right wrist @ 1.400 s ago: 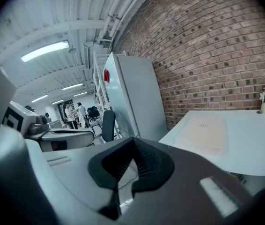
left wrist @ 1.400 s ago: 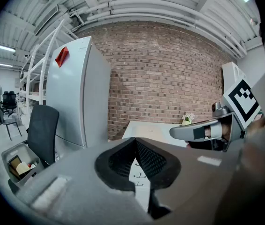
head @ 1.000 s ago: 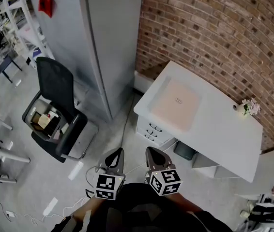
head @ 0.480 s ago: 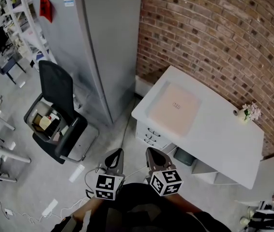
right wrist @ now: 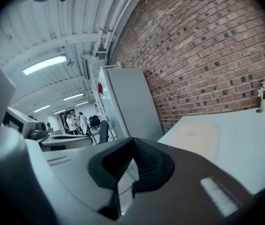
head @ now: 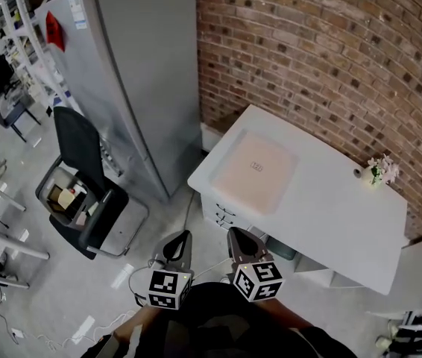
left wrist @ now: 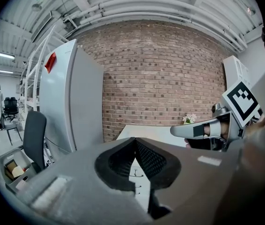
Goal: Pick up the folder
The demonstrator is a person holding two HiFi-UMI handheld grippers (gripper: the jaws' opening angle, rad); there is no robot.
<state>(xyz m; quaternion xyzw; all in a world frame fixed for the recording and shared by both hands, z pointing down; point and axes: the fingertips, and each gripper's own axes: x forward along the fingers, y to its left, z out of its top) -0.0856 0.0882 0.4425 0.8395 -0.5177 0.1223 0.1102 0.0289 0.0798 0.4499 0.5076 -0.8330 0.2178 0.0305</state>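
Note:
A pale pink folder (head: pixel 253 171) lies flat on the white desk (head: pixel 330 215) by the brick wall; in the right gripper view the folder (right wrist: pixel 196 136) shows on the desk's near end. My left gripper (head: pixel 178 243) and right gripper (head: pixel 238 241) are held side by side low in the head view, over the floor and well short of the desk. Both are shut with nothing between their jaws. The left gripper (left wrist: pixel 135 142) points at the desk front; the right gripper (right wrist: pixel 133 142) points toward the desk's left corner.
A grey cabinet (head: pixel 133 73) stands left of the desk. A black office chair (head: pixel 80 177) holding boxes sits on the floor at left. A small vase of flowers (head: pixel 375 171) stands on the desk's far right. Desk drawers (head: pixel 222 213) face me. Cables (head: pixel 140 274) lie on the floor.
The view has advanced toward the desk: the desk and folder have shifted left and sit closer, and the cabinet and chair have slid left. Both grippers stay shut and side by side.

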